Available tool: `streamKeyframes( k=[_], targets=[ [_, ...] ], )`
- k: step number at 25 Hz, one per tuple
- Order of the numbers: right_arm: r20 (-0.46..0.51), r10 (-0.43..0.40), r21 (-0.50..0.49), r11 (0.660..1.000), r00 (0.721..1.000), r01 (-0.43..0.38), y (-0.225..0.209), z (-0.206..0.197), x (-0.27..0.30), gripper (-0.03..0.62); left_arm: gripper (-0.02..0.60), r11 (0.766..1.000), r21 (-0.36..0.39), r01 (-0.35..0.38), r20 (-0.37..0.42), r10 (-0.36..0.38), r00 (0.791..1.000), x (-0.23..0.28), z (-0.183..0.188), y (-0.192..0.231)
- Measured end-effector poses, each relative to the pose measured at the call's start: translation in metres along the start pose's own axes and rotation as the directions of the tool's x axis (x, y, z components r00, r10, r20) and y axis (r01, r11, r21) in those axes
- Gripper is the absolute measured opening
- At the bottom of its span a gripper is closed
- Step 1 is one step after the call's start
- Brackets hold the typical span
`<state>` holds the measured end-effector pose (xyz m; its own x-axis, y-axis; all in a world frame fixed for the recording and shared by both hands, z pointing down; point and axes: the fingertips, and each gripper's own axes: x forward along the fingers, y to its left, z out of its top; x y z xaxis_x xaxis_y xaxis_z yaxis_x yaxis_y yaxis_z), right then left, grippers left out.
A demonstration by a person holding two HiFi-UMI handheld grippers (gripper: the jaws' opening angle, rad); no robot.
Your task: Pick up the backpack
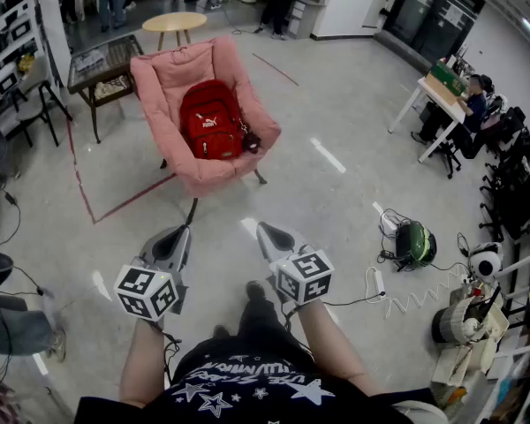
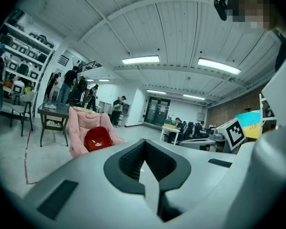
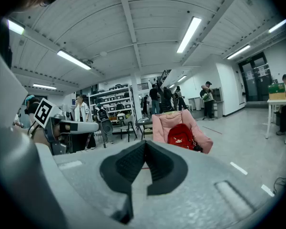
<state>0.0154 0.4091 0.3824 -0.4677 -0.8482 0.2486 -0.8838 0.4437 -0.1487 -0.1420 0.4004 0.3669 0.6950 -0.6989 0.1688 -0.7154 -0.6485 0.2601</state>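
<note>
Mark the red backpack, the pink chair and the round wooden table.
red backpack [image 1: 208,117], head view, middle of its front panel.
pink chair [image 1: 157,85], head view, bare left side cushion.
round wooden table [image 1: 174,20], head view, centre of its top.

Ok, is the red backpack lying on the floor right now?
No, the red fabric backpack sits in the seat of the pink padded chair, off the floor.

We recorded a grey floor [image 1: 353,95] marked with red tape lines [image 1: 132,200]. Ahead of the left gripper [image 1: 178,233] stood a pink chair [image 1: 172,69], with a round wooden table [image 1: 174,20] and a dark side table [image 1: 106,60] beyond it. Well right of the right gripper [image 1: 267,230] stood a white-legged desk [image 1: 435,91]. Strip lights [image 2: 140,59] were lit overhead.
</note>
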Motion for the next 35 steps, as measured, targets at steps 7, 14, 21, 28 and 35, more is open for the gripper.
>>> streamKeyframes(
  k=[7,14,21,28,35],
  targets=[
    [-0.019,-0.003,-0.014,1.0,1.0,0.002,0.002,-0.007,0.003,0.0,0.008,1.0,-0.003,-0.009,-0.012,0.009,1.0,-0.004,-0.009,0.005],
    [-0.034,-0.025,-0.027,0.999,0.999,0.024,0.002,-0.011,0.006,0.0,0.008,1.0,-0.013,-0.022,-0.046,0.022,0.999,-0.003,-0.019,0.02],
    [-0.005,-0.016,-0.018,1.0,1.0,0.016,0.003,-0.014,0.008,0.0,0.008,0.998,-0.048,-0.031,-0.057,0.028,0.998,-0.009,-0.029,0.033],
    [-0.011,-0.036,0.013,0.999,0.999,0.037,-0.011,-0.02,0.016,0.0,0.008,0.996,-0.082,-0.04,-0.058,0.035,0.998,-0.005,-0.035,0.039],
    [-0.041,-0.029,0.055,0.998,0.999,0.031,-0.039,-0.028,0.056,0.0,0.008,0.992,-0.1,-0.08,-0.088,0.072,0.994,0.019,-0.034,0.065]
  ],
)
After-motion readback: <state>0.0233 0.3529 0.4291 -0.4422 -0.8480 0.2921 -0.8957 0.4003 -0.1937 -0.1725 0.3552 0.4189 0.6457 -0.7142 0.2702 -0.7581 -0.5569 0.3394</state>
